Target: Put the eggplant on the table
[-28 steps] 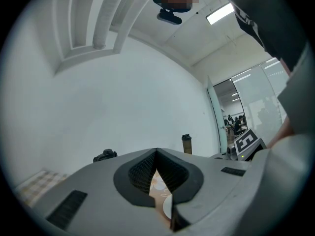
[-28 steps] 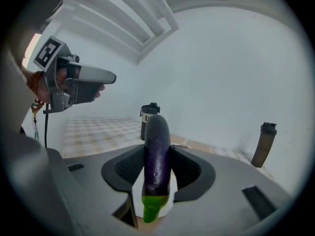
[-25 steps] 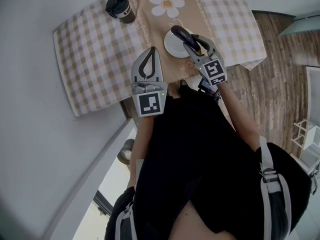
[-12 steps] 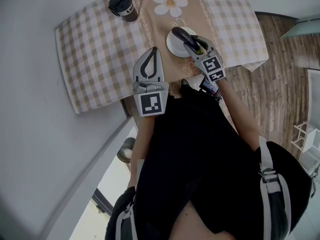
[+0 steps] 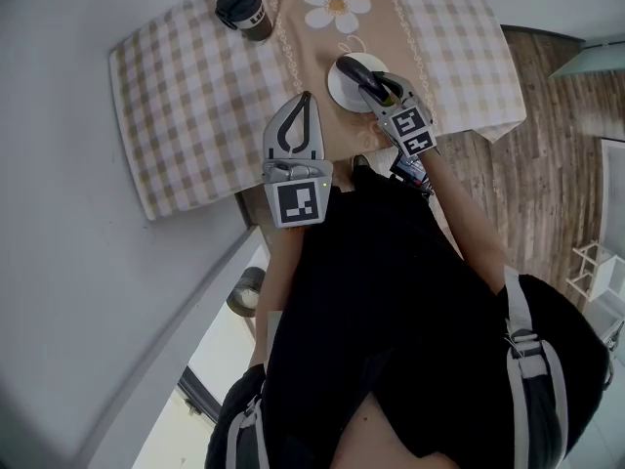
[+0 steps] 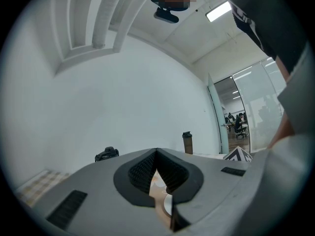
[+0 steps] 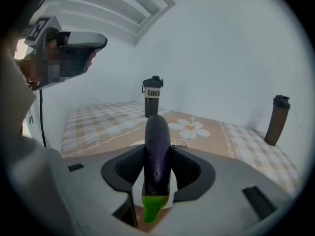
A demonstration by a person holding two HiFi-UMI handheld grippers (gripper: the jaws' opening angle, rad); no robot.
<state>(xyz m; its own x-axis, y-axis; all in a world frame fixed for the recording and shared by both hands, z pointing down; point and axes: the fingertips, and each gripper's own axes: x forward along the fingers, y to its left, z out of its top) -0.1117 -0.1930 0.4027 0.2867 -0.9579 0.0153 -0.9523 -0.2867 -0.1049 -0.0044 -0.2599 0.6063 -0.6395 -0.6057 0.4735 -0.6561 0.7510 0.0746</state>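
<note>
The right gripper (image 7: 158, 150) is clamped on the eggplant (image 7: 157, 154). In the right gripper view its two dark pads press the purple body from either side. The rounded end points forward past the jaw tips, and the bright green stem end (image 7: 151, 209) hangs back toward the camera. From the head view, the right gripper (image 5: 379, 86) reaches over the near part of the table (image 5: 195, 96), and the eggplant (image 5: 354, 68) lies above a white plate (image 5: 340, 92) on the tan runner. Whether it touches the plate or is held just over it is hard to say from these angles. The table wears a beige and white checked cloth with a white daisy print (image 5: 337, 6) in the middle strip. A dark lidded cup (image 5: 244, 10) stands near the far left corner, well apart from the plate. The right gripper view shows the same cup (image 7: 153, 97) upright beyond the eggplant's tip, and a tall dark bottle (image 7: 276, 119) stands off at the right edge of the cloth. The left gripper (image 5: 304, 100) hovers over the table's near edge, beside the right one and to the left of the plate. In its own view the left gripper (image 6: 156, 154) has its jaw tips brought together with nothing between them. Only a sliver of runner and plate shows through the gap lower down. A person's black top fills the lower half of the head view.
</note>
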